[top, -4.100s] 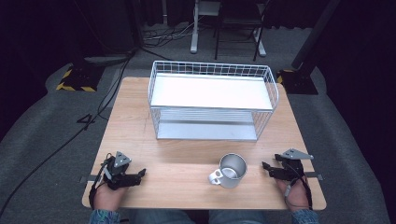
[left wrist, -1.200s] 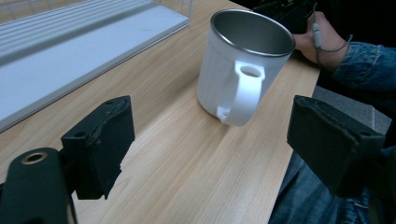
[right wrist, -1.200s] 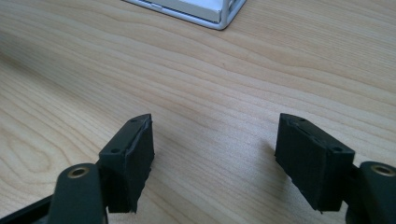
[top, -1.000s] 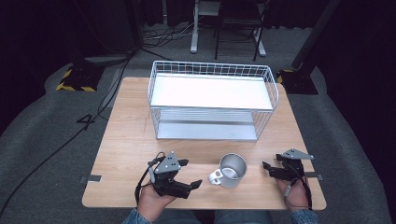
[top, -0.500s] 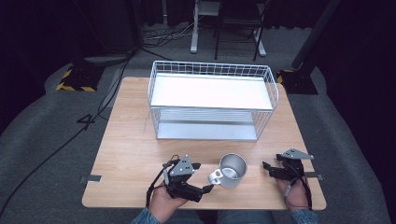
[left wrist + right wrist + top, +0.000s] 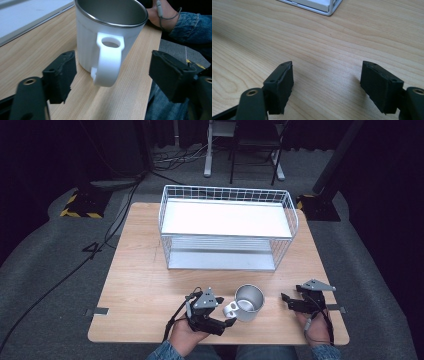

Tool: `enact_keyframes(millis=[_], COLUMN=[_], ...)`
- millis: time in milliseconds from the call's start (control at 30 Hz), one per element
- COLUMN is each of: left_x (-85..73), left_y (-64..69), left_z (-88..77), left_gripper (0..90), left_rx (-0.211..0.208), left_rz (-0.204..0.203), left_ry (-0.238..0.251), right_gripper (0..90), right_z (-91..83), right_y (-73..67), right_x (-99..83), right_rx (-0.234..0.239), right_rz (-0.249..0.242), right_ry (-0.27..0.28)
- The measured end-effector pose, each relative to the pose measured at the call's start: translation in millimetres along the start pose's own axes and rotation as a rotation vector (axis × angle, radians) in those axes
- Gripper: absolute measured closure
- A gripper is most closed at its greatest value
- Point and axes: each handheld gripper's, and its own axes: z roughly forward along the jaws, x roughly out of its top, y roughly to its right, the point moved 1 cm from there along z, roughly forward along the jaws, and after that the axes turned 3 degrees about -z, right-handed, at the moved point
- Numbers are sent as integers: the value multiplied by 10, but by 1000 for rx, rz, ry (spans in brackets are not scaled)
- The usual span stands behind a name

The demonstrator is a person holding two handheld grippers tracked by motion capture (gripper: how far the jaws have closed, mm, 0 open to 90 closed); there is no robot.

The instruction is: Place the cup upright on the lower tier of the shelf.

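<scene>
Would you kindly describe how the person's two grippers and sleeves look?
Both the left gripper and the right gripper are black, each with two blocky black jaws, a grey three-cornered plate on top and a thin trailing cable. The sleeves are blue denim.

High overhead; two close, table-level tool views

From above, the mug's (image 6: 248,303) handle (image 6: 231,309) sits partly behind the left gripper (image 6: 225,322); the person's forearms leave the bottom edge.
</scene>
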Motion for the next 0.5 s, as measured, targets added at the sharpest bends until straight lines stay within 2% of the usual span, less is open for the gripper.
enact_keyframes(millis=[200, 300, 500], left_x=[0, 12, 27], left_y=[-29, -36, -33], left_z=[61, 89, 104], left_gripper=[409, 445, 608], left_rx=[-17, -14, -11], left_rz=[-4, 0, -2], left_ry=[-17, -25, -33], right_gripper=[270, 270, 270], right_z=[1, 0, 0], right_y=[2, 1, 2], right_x=[0, 0, 0], right_rx=[-1, -3, -2], right_rz=[4, 3, 7], right_ry=[0, -1, -1])
